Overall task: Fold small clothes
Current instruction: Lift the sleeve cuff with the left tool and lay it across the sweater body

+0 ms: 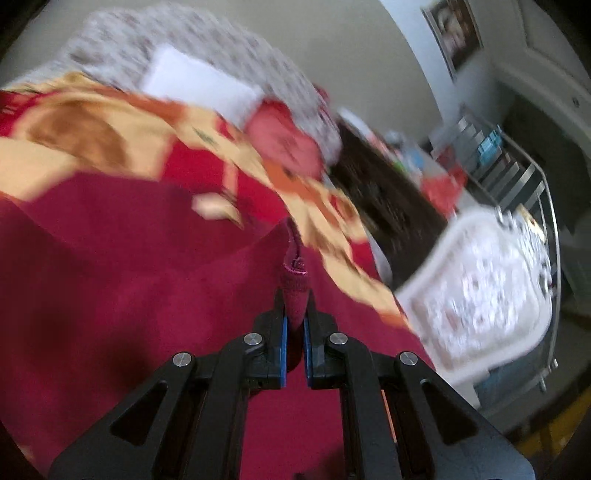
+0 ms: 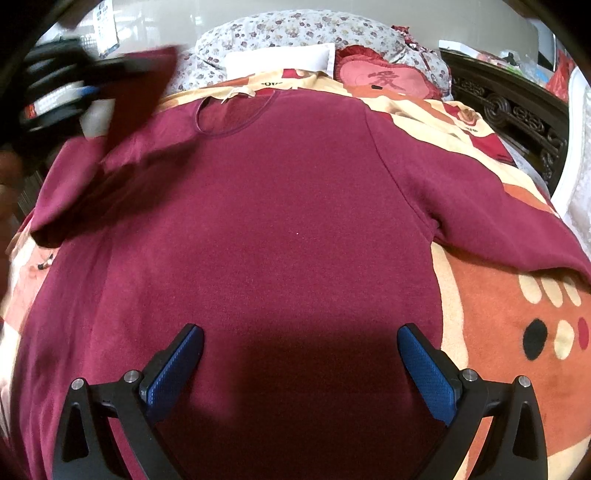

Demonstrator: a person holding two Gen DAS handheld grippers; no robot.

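A maroon long-sleeved top [image 2: 280, 206] lies flat on a patterned blanket [image 2: 509, 325], neckline at the far side. My right gripper [image 2: 300, 332] is open and empty, low over the top's lower body. My left gripper [image 1: 294, 295] is shut on the cuff of the top's left sleeve [image 1: 293, 291] and holds it lifted; it also shows in the right wrist view [image 2: 85, 92], blurred, at the upper left with the sleeve end raised. The right sleeve [image 2: 498, 225] lies stretched out to the right.
A floral pillow [image 2: 295, 33], a white pillow [image 2: 280, 59] and a red heart cushion [image 2: 380, 81] lie at the head of the bed. A dark carved headboard [image 2: 517, 114] and a white chair [image 1: 480, 288] stand at the right.
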